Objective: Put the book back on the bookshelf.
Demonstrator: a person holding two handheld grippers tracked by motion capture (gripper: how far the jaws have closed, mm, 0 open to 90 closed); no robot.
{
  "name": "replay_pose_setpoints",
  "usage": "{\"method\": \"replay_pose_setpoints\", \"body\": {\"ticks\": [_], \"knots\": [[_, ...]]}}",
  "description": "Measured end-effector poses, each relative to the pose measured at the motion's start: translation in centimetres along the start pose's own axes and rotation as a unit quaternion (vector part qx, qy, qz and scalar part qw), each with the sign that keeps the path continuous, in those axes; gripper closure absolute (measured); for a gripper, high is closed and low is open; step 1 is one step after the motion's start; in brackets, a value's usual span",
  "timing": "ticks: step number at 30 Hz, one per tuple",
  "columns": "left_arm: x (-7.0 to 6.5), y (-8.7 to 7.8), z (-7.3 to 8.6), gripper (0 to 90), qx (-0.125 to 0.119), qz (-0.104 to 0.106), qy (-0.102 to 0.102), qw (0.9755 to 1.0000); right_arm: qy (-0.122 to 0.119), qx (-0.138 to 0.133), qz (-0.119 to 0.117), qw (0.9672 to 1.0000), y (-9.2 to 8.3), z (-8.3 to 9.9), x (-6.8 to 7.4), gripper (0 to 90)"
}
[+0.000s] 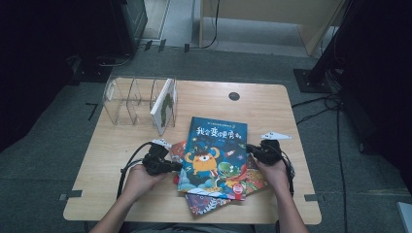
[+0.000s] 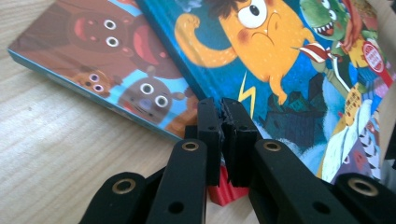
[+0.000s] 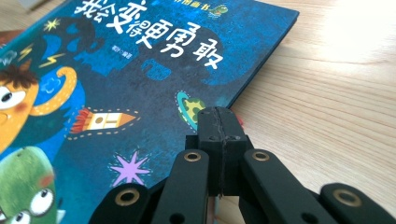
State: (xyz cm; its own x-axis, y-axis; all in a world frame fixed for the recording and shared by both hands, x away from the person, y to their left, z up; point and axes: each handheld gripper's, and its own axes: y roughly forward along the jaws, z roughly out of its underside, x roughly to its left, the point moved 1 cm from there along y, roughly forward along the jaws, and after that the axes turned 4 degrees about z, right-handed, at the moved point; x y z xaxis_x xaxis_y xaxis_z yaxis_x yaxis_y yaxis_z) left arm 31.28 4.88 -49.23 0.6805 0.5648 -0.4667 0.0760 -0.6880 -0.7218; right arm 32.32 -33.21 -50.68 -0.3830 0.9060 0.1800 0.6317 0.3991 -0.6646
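A blue picture book [image 1: 214,155] with an orange monster on its cover lies on top of a loose stack of books at the table's front middle. My left gripper [image 1: 179,166] is shut, its tips at the book's left edge. In the left gripper view its jaws [image 2: 223,105] meet over that edge of the blue book [image 2: 280,70], above a brown book with bears [image 2: 107,56]. My right gripper [image 1: 248,149] is shut at the book's right edge. In the right gripper view the closed jaws [image 3: 219,112] rest against the blue cover [image 3: 140,93]; nothing shows between them.
A clear plastic divider rack [image 1: 131,99] stands at the table's back left with a white book [image 1: 164,104] upright in its right slot. Lower books stick out from under the stack at the front [image 1: 204,203] and right [image 1: 255,179]. Bare wooden tabletop [image 1: 291,116] surrounds the stack.
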Motion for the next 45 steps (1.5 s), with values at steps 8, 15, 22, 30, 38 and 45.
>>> {"method": "replay_pose_setpoints", "body": {"ticks": [8, 15, 22, 30, 38, 45], "knots": [[-0.6, -0.2, 0.7, 86.7, -0.005, 0.008, -0.002, 1.0, -0.002, 0.003, 0.001, 1.0, 0.8, -0.7, 0.5, 90.0], [-1.1, -0.3, 1.5, 88.1, -0.01, 0.016, -0.007, 0.9998, -0.002, 0.0, -0.007, 1.0, 1.6, -1.3, 0.7, 90.0], [-2.2, -0.3, 2.3, 88.0, -0.006, 0.01, -0.006, 0.9999, -0.009, 0.004, -0.01, 0.9999, 2.3, -1.9, 1.2, 90.0], [-3.0, -0.2, 2.9, 87.9, -0.004, 0.012, -0.002, 0.9999, -0.019, 0.0, -0.009, 0.9998, 3.3, -2.6, 1.7, 90.0], [-4.1, 0.8, 2.9, 87.6, -0.007, 0.016, 0.003, 0.9998, -0.022, -0.008, 0.002, 0.9997, 2.9, -3.0, 1.5, 90.0], [-5.3, 2.1, 2.2, 87.7, -0.005, 0.018, 0.02, 0.9996, -0.022, -0.001, 0.018, 0.9996, 1.4, -1.6, 0.9, 90.0]]}}
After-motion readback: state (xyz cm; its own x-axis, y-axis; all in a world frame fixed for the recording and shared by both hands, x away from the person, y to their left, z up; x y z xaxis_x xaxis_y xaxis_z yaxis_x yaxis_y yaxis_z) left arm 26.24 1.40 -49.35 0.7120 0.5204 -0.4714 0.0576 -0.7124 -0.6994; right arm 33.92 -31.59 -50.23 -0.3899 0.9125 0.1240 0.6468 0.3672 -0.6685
